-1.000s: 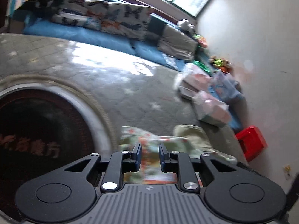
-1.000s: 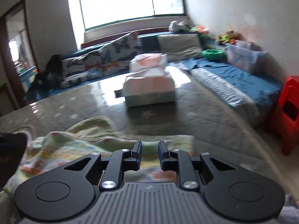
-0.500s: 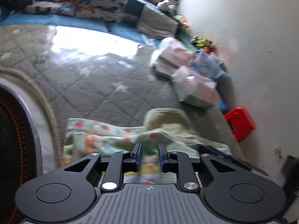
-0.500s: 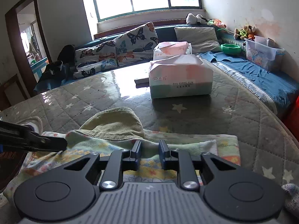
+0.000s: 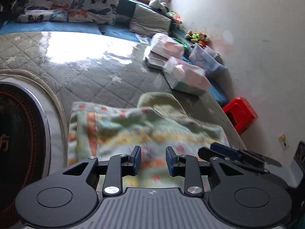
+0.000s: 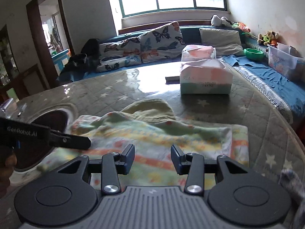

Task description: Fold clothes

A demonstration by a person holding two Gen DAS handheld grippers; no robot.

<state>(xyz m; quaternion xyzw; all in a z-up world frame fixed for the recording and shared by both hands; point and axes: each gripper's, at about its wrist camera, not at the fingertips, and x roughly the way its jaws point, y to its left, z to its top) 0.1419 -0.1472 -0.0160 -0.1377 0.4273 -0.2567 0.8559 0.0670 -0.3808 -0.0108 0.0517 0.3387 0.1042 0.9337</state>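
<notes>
The left gripper [image 5: 153, 160] and right gripper [image 6: 152, 159] had just been opening, jaws apart above the cloth with nothing pinched. Beneath them the patterned pastel garment [image 6: 152, 137] lay folded flat on the grey quilted star-print table cover [image 6: 209, 103]. Farther off stood a pink-and-green tissue pack [image 6: 205, 80], then butterfly-print cushions [image 6: 160, 38].

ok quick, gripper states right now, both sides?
Left gripper: open, jaws just widened, holding nothing; the patterned garment lies below.
Right gripper: open, jaws just widened, nothing gripped, above the same garment.
</notes>
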